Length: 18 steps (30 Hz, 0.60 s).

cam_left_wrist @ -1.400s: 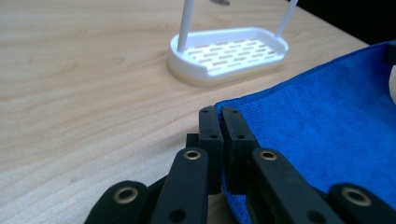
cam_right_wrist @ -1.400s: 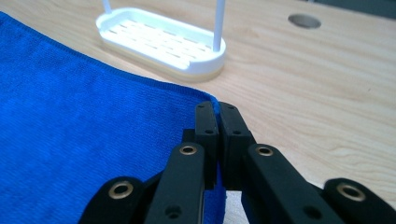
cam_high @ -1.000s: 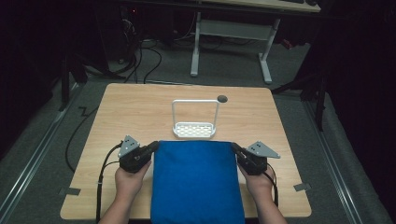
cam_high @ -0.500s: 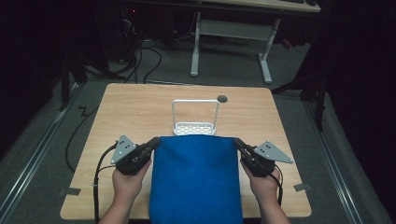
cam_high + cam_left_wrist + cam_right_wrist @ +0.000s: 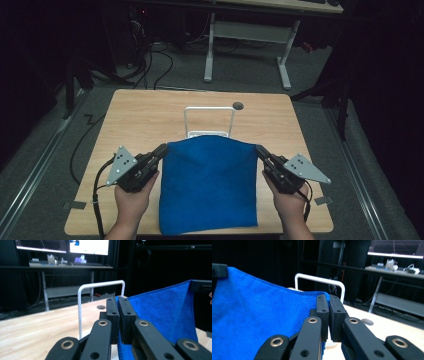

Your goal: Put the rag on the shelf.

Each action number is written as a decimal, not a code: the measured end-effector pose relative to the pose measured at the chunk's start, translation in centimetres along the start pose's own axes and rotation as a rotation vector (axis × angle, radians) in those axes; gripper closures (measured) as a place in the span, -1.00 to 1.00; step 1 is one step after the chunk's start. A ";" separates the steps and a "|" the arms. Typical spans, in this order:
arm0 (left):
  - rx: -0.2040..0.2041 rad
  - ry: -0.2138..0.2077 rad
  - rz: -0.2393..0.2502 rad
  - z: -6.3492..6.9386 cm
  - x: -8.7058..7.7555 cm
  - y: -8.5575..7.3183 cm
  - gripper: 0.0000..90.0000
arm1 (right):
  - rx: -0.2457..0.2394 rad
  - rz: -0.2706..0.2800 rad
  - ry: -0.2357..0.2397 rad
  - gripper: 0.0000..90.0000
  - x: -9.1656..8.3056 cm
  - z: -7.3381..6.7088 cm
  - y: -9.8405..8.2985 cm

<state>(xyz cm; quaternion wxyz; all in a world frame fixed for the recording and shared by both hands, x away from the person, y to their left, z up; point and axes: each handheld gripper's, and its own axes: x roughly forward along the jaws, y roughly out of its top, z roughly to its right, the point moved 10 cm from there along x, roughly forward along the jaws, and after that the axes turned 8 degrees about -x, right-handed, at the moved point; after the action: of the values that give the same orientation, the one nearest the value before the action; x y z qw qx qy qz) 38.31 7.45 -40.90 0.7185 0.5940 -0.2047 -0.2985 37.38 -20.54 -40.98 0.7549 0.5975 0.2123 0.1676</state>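
High view: wooden surface seen from above, blue cloth spread from centre toward 6 o'clock, near edge hanging past the surface's front. Left tool at the cloth's 10 o'clock corner, right tool at its 2 o'clock corner, each clamped on a top corner and held by a hand. Other hand at 5 o'clock. White wire rack stood just beyond the cloth's far edge, at 12 o'clock from it, its base partly covered by cloth. Small dark hole in the surface at 1 o'clock from the rack.

Left tool view: left tool closed together on the cloth edge, cloth stretched away toward 3 o'clock. Rack upright behind, at 11 o'clock from the tips. Hole beside the rack's post.

Right tool view: right tool pressed shut on the cloth corner, fabric running off toward 9 o'clock. Rack rose at 12 o'clock behind. Hole at 3 o'clock on the surface.
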 end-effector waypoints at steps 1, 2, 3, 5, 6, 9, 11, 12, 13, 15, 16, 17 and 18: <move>0.017 -0.002 0.017 0.4 -0.4 0.5 0.95 | -0.004 0.022 -0.005 0.96 -0.5 0.0 0.7; 0.024 -0.004 0.025 0.7 -0.5 0.8 0.95 | -0.003 0.036 -0.007 0.96 -0.7 0.0 1.1; 0.032 -0.006 0.032 0.9 -0.7 1.0 0.95 | -0.009 0.048 -0.008 0.96 -1.0 0.0 1.5; 0.043 -0.009 0.046 1.3 -1.0 1.5 0.95 | -0.008 0.072 -0.010 0.96 -1.4 0.0 2.3; 0.046 -0.012 0.055 1.5 -1.1 1.7 0.95 | -0.012 0.079 -0.010 0.96 -1.7 0.0 2.6; 0.050 -0.029 0.076 2.1 -1.6 2.5 0.95 | -0.012 0.116 -0.010 0.96 -2.4 -0.1 3.7; 0.055 -0.037 0.093 2.6 -1.9 2.9 0.95 | -0.018 0.143 -0.012 0.96 -3.0 -0.2 4.5; 0.055 -0.037 0.093 2.6 -1.9 2.9 0.95 | -0.018 0.143 -0.012 0.96 -3.0 -0.2 4.5; 0.064 -0.041 0.104 2.9 -2.2 3.3 0.95 | -0.017 0.163 -0.011 0.97 -3.5 -0.3 5.2; 0.075 -0.042 0.112 3.2 -2.4 3.6 0.95 | -0.023 0.181 -0.013 0.96 -3.9 -0.4 5.7; 0.075 -0.042 0.112 3.2 -2.4 3.6 0.95 | -0.023 0.181 -0.013 0.96 -3.9 -0.4 5.7; 0.081 -0.040 0.118 3.3 -2.5 3.7 0.96 | -0.030 0.187 -0.016 0.96 -4.1 -0.4 6.0; 0.081 -0.040 0.118 3.3 -2.5 3.7 0.96 | -0.028 0.189 -0.016 0.96 -4.2 -0.4 6.1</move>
<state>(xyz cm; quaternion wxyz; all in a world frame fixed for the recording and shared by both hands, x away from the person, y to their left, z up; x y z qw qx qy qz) 34.97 7.12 -36.41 0.7060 0.6034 -0.2657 -0.2588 33.56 -20.92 -34.66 0.7458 0.6055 0.1465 0.2362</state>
